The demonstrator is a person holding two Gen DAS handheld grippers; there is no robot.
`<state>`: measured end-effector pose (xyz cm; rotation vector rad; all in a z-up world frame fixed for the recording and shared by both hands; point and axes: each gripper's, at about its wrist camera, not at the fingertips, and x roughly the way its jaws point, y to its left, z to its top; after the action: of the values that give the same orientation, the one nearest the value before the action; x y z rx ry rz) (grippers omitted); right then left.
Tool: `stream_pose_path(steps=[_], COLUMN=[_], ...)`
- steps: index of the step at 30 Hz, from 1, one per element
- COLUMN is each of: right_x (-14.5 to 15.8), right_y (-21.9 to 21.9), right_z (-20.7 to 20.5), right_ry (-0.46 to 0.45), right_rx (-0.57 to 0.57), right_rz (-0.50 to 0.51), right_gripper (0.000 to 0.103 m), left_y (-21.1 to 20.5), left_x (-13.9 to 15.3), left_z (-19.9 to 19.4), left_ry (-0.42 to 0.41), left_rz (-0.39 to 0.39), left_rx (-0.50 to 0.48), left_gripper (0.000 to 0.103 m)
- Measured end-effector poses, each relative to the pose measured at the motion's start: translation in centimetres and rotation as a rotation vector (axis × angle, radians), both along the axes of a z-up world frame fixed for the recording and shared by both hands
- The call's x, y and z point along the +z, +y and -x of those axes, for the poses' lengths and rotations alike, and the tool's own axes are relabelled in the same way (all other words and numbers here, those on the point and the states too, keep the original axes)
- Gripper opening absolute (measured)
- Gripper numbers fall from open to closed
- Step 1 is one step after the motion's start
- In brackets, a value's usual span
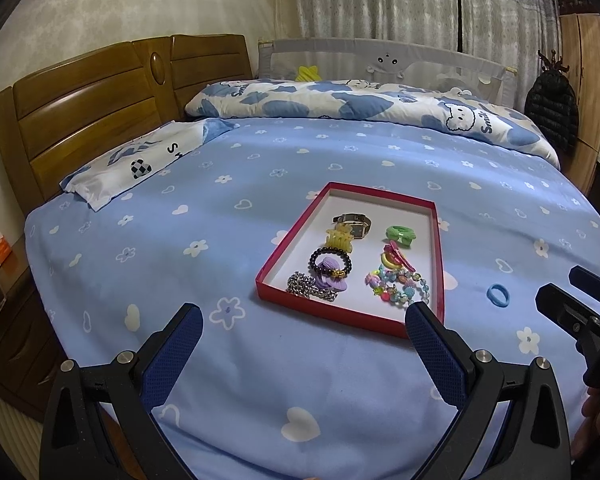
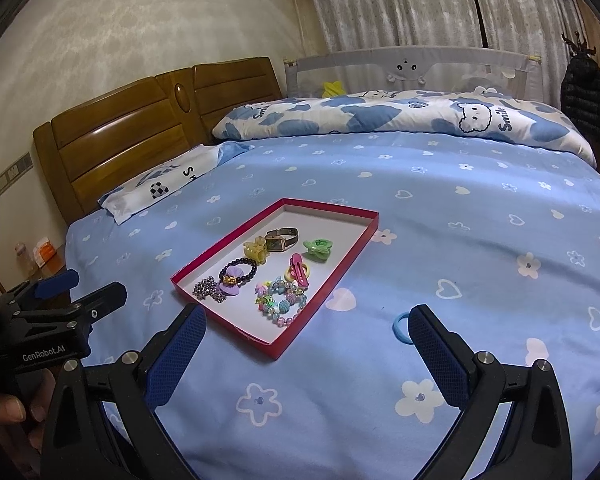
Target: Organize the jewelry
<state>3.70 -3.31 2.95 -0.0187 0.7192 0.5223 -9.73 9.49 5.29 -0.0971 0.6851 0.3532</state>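
A shallow red tray (image 1: 296,228) (image 2: 332,272) lies on the blue bed sheet. It holds a watch (image 1: 356,225) (image 2: 281,239), a yellow claw clip (image 1: 339,240), a dark bead bracelet (image 1: 330,264) (image 2: 238,272), a purple bow, a silver chain (image 1: 306,286), a green hair tie (image 1: 400,235) (image 2: 317,249), pink clips and colourful bead bracelets (image 1: 400,286) (image 2: 280,300). A blue hair tie (image 1: 499,294) (image 2: 402,327) lies on the sheet right of the tray. My left gripper (image 1: 304,320) is open and empty just before the tray. My right gripper (image 2: 306,322) is open and empty, its right finger beside the blue hair tie.
The bed sheet (image 1: 300,380) stretches around the tray. A pillow (image 1: 140,164) and wooden headboard (image 1: 80,120) are at the far left, a folded quilt (image 1: 360,104) at the back. A nightstand with small items (image 2: 40,256) stands left of the bed.
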Motion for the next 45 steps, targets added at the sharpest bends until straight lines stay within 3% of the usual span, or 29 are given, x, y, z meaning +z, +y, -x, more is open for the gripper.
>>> stream_pose_path(steps=[45], right_x=[0.06], right_y=[0.01], right_z=[0.09], right_ry=[0.0], right_rx=[0.01], right_rz=[0.003], right_gripper=[0.102], left_y=[0.31], left_x=[-0.33], left_z=[-0.09], left_ry=[0.008], left_rz=[-0.004], left_rx=[-0.006], left_gripper=[0.102])
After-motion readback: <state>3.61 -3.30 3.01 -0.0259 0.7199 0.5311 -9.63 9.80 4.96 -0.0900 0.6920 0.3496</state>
